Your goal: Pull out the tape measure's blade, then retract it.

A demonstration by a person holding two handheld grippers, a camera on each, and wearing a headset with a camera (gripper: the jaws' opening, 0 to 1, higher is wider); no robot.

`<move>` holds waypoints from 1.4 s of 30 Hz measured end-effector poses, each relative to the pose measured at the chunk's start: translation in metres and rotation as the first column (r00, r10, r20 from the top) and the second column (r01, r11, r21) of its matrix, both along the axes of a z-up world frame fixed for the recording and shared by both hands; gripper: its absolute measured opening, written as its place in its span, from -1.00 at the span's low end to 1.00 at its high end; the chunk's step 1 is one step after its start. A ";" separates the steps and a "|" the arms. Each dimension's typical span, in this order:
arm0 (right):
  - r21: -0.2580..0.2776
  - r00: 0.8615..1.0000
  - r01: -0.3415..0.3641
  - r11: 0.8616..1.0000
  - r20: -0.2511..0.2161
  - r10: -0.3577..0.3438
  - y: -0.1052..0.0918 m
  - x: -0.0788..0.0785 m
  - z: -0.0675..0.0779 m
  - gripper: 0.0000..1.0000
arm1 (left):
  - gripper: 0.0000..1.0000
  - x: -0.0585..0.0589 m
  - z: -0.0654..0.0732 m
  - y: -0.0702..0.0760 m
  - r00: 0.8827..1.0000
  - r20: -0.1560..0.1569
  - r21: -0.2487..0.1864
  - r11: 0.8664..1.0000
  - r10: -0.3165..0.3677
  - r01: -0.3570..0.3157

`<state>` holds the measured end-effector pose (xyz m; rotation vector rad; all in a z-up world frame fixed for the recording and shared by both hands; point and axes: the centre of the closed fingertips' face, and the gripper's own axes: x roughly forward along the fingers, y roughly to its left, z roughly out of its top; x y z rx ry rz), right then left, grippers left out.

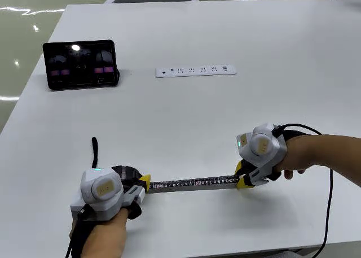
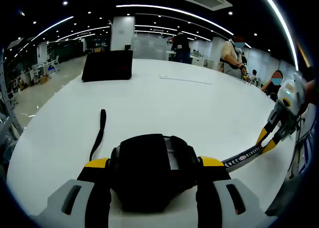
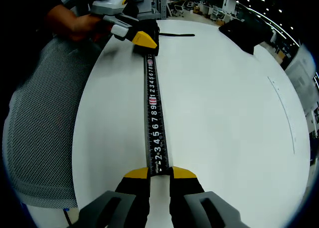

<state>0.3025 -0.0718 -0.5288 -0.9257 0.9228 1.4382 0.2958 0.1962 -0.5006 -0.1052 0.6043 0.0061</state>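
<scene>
Tape blade (image 3: 153,118) printed 2 to 9, then red numeral

Left gripper (image 1: 138,186), held low and near the body, jaws clamped around the case (image 2: 149,163). Right gripper (image 1: 243,178), well apart to the right, jaws pinching the blade (image 3: 153,113) end; forearm (image 1: 330,153) extended.

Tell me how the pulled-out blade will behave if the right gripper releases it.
The blade runs straight between the grippers, so it is probably springy, not floppy. Pushed endwise, it may buckle. Released by the right gripper, it would likely snap toward the case in the left gripper.
</scene>
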 end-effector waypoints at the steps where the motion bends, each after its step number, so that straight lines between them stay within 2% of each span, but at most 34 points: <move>1: 0.003 1.000 0.008 1.000 0.000 -0.008 0.001 0.000 0.000 -0.78 | 0.30 0.000 0.000 0.000 1.000 -0.001 0.000 1.000 0.000 0.000; 22: -0.008 1.000 -0.029 1.000 0.010 0.029 0.004 -0.002 0.000 -0.78 | 0.30 -0.002 -0.001 -0.001 1.000 -0.014 0.007 1.000 -0.007 0.008; 32: -0.042 0.999 -0.048 0.998 0.019 0.049 0.006 -0.002 0.000 -0.78 | 0.30 -0.001 -0.001 -0.002 1.000 -0.024 0.010 1.000 -0.012 0.012; 42: -0.020 0.999 -0.049 0.999 0.012 0.050 0.008 -0.002 -0.001 -0.78 | 0.30 -0.002 -0.002 -0.002 1.000 -0.027 0.011 1.000 -0.016 0.016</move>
